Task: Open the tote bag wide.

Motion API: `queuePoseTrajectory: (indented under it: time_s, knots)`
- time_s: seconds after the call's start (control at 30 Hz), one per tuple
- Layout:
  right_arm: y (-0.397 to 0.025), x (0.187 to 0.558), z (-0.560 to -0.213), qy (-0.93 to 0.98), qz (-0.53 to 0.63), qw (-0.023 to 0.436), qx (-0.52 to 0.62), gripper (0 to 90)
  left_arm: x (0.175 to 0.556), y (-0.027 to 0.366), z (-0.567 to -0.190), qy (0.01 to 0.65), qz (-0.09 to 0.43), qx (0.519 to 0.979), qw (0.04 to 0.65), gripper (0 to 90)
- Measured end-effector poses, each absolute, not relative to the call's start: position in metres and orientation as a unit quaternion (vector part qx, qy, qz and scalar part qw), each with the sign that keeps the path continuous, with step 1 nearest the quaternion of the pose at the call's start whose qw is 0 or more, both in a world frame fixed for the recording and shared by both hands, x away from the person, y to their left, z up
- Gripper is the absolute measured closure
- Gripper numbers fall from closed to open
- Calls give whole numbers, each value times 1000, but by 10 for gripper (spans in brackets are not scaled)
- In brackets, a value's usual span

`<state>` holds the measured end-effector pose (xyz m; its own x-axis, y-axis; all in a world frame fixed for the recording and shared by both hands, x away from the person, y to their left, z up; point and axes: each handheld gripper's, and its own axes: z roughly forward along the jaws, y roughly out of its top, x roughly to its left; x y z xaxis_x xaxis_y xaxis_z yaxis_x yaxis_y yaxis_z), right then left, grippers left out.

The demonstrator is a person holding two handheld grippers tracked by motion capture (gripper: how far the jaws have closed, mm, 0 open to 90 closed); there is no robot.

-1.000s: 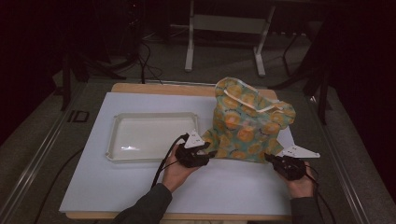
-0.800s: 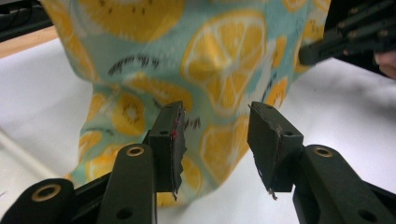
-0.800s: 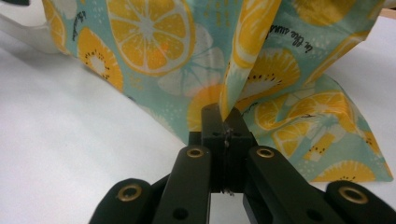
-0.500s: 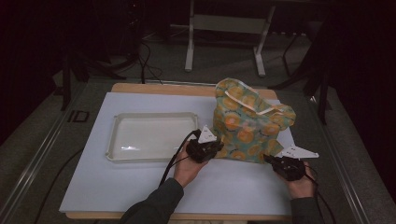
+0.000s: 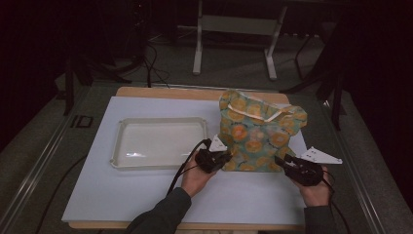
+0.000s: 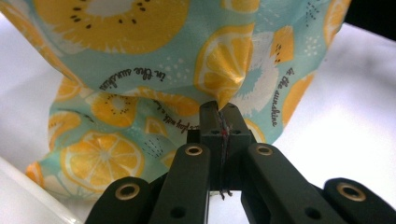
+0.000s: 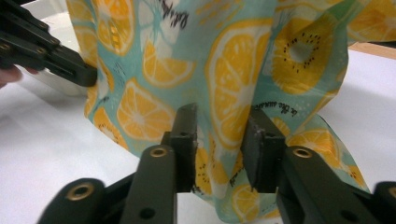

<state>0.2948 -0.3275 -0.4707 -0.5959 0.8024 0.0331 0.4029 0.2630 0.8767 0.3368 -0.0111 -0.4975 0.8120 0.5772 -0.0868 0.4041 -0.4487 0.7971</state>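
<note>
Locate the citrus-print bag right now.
In the high view the citrus-print fabric bag stands on the white mat's right half, just right of the white tray, with the left gripper and right gripper at its near edge.

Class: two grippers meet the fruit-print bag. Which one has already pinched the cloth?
The left gripper: its fingers are shut on a pucker of the bag. The right gripper is open, with cloth between its fingers.
</note>
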Motion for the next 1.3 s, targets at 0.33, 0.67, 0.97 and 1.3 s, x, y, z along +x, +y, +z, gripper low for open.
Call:
queuePoseTrajectory:
  time_s: [0.33,0.67,0.97,1.3]
  knots:
    - [-320,297,-480,790,427,211,387,900,339,-9,-504,298,98,852,420,892]
    - [-318,300,-491,804,402,198,391,900,339,-4,-503,305,100,845,428,716]
    - [-316,303,-499,813,387,186,394,900,333,-5,-478,286,105,826,474,565]
    - [-314,303,-501,818,381,182,390,900,335,-18,-471,320,123,812,473,745]
